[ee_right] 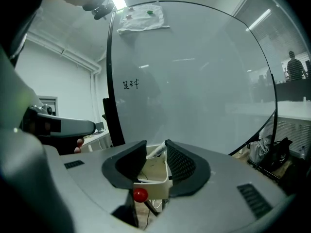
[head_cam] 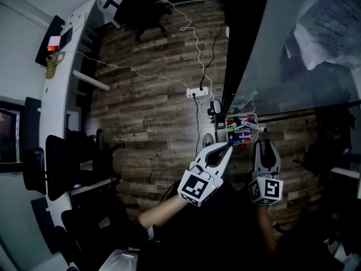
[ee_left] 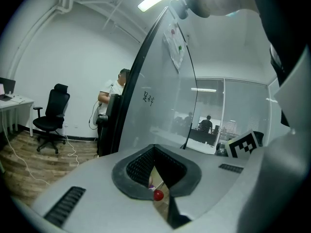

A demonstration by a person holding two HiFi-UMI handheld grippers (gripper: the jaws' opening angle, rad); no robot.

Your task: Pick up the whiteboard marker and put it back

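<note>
Right gripper (head_cam: 265,147) has its jaws spread and holds nothing. The whiteboard marker (head_cam: 252,126) lies just ahead of its tips on the marker tray (head_cam: 228,130), long axis roughly crosswise to the jaws. Left gripper (head_cam: 227,147) is pressed together, beside the tray and looks farther from the marker.

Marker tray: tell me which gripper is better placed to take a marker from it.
Right, probably. The right gripper has its jaws apart and frames the marker tray in its own view. The left gripper has its jaws together, so it must open first.
</note>
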